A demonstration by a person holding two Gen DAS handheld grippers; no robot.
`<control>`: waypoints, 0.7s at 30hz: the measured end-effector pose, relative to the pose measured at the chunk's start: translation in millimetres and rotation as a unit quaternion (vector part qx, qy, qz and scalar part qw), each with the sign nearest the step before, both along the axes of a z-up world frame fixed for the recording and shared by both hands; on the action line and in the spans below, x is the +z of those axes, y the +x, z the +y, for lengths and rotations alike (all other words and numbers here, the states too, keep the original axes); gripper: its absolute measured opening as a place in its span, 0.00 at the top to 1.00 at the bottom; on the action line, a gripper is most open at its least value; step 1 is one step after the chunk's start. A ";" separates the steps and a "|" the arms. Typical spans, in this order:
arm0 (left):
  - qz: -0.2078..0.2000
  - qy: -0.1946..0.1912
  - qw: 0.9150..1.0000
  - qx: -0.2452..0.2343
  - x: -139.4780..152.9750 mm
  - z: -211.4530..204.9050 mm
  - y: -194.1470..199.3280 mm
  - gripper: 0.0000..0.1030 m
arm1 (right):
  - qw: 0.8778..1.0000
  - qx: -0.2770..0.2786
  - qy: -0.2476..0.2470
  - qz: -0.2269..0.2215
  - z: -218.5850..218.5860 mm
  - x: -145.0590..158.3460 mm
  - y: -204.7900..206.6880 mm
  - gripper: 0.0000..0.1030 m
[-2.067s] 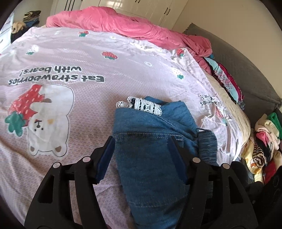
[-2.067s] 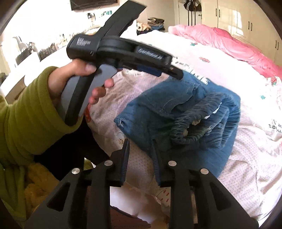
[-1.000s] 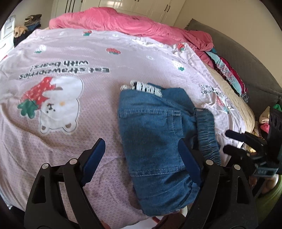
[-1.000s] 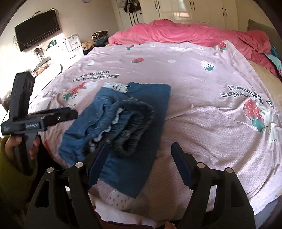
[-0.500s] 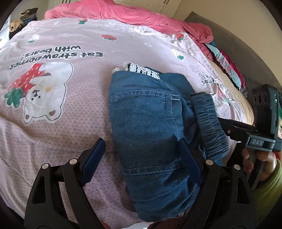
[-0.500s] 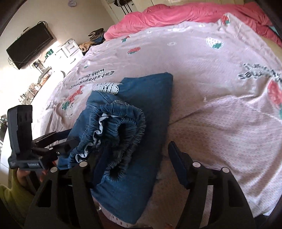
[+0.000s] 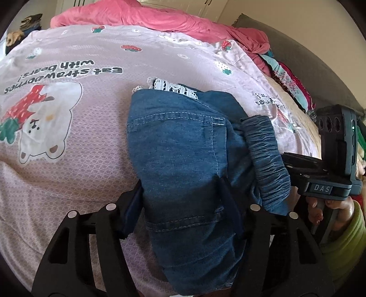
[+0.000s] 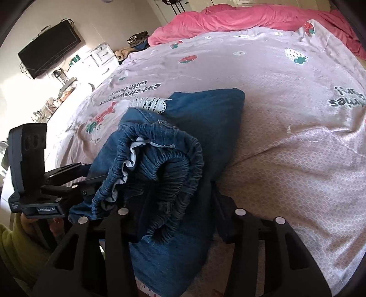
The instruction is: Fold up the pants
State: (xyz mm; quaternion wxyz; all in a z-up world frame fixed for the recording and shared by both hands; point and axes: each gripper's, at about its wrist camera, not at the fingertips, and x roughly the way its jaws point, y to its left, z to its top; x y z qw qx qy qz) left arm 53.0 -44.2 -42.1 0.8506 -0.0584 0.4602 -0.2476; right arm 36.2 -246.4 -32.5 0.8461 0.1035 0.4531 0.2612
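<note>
Blue denim pants (image 7: 178, 146) lie folded in a bundle on the lilac bed cover (image 7: 68, 182), white lace trim at the far end. My left gripper (image 7: 183, 203) straddles the near end; its jaws are closing, and both pads touch the denim's sides. In the right wrist view the pants (image 8: 205, 118) show their gathered elastic waistband (image 8: 173, 164) on top. My right gripper (image 8: 176, 201) is closing its jaws around that waistband end; one finger is buried under the cloth. Each view shows the other gripper's fingers reaching into the bundle from the side.
A pink duvet (image 7: 137, 16) is heaped along the far edge of the bed. Colourful clothes (image 7: 290, 82) are piled at the right by a grey padded backrest (image 7: 320, 68). A wall TV (image 8: 48, 50) and white drawers (image 8: 103, 54) stand beyond the bed. A green sleeve (image 7: 343, 239) shows.
Both grippers have come in lower and closer to the bundle. Their jaws have narrowed from wide apart until the pads meet the denim on each side.
</note>
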 end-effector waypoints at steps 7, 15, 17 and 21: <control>-0.015 -0.006 1.000 0.002 13.2 -4.4 -3.0 0.65 | 1.000 0.009 -0.005 -0.028 6.2 7.3 -5.1 0.69; -0.026 -0.021 0.999 0.001 31.2 -3.9 -4.5 0.68 | 0.998 0.018 0.006 -0.065 17.9 29.8 -14.5 0.71; -0.030 -0.022 0.999 0.001 36.5 -5.5 -4.5 0.68 | 0.997 0.022 0.009 -0.070 22.1 36.0 -14.4 0.71; -0.043 -0.021 0.999 0.005 49.5 -5.8 -0.6 0.70 | 0.996 0.029 0.014 -0.086 27.9 50.4 -10.6 0.71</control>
